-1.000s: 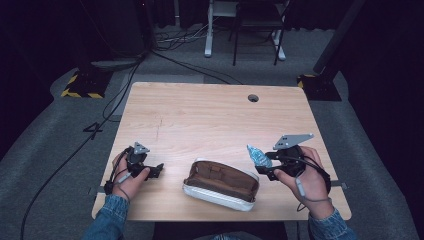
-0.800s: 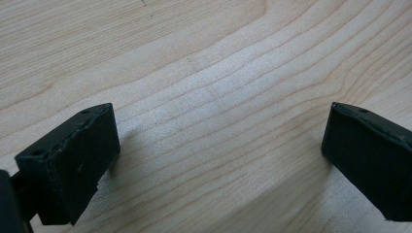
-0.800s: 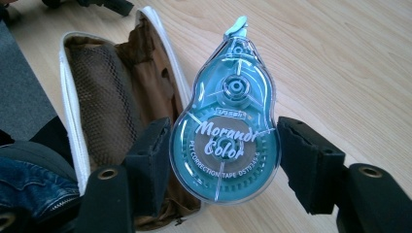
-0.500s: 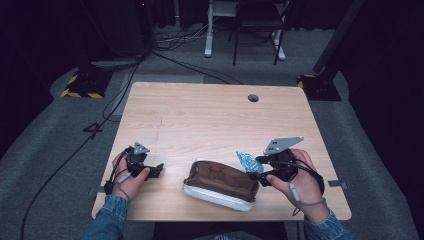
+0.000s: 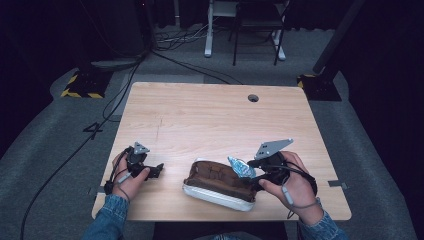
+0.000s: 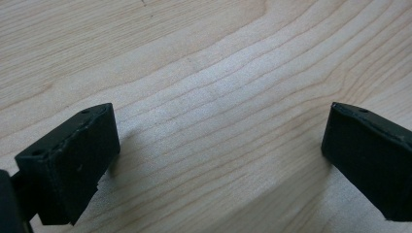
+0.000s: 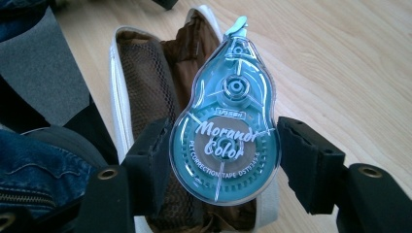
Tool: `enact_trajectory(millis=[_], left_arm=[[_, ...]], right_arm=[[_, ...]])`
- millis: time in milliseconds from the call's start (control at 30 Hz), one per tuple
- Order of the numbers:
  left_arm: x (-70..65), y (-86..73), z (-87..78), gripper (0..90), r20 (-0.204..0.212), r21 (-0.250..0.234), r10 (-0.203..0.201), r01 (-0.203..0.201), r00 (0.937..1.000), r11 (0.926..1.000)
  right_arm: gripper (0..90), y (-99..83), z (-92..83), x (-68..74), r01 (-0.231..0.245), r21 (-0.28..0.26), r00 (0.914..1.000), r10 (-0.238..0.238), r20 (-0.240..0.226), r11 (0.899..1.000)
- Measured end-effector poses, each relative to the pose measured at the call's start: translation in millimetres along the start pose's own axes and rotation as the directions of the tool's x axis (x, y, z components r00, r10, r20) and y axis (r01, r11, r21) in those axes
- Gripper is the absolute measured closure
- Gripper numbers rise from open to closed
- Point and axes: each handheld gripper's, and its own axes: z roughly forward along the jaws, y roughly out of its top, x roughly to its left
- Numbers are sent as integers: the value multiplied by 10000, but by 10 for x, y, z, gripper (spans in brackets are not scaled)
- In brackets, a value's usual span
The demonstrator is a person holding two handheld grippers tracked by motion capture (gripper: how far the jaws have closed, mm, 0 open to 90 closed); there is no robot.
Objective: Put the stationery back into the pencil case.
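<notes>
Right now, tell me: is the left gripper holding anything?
No. The left gripper has its jaws standing wide apart with nothing but bare wooden table between them.

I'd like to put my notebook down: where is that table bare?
The far half of the light wooden table, up to the round cable hole, is bare. The near edge is crowded: brown open pouch between both grippers.

**Lit bench, dark room**

Overhead light falls evenly on the wooden bench [image 5: 210,120], while the floor and background around it sink into near black. In the left gripper view, soft shadows spread under the tongs and the near edges blur. In the right gripper view, faint glare crosses the correction tape [image 7: 226,121].
</notes>
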Motion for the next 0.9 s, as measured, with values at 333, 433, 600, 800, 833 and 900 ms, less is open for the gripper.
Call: enact_trajectory(millis=[333, 433, 600, 800, 833, 900], left_arm=[[2, 1, -1, 5, -12, 5, 24, -24, 10000, 10000], [2, 1, 0, 5, -14, 0, 31, -31, 10000, 10000], [2, 1, 0, 5, -3, 7, 27, -27, 10000, 10000], [0, 1, 1, 5, -6, -4, 10, -10, 10000, 10000], [-1, 0, 1, 5, -12, -3, -12, 12, 10000, 10000], [1, 1, 0, 5, -6, 2, 17, -17, 10000, 10000]], right_arm=[[395, 24, 93, 70, 280, 296, 9992, -270, -309, 9992], [395, 27, 124, 85, 333, 365, 9988, -319, -374, 9988], [395, 30, 169, 111, 415, 513, 9980, -389, -506, 9978], [395, 47, 239, 164, 664, 737, 9951, -607, -776, 9951], [395, 48, 247, 173, 667, 788, 9949, -603, -808, 9947], [395, 48, 269, 183, 710, 860, 9939, -632, -898, 9938]])
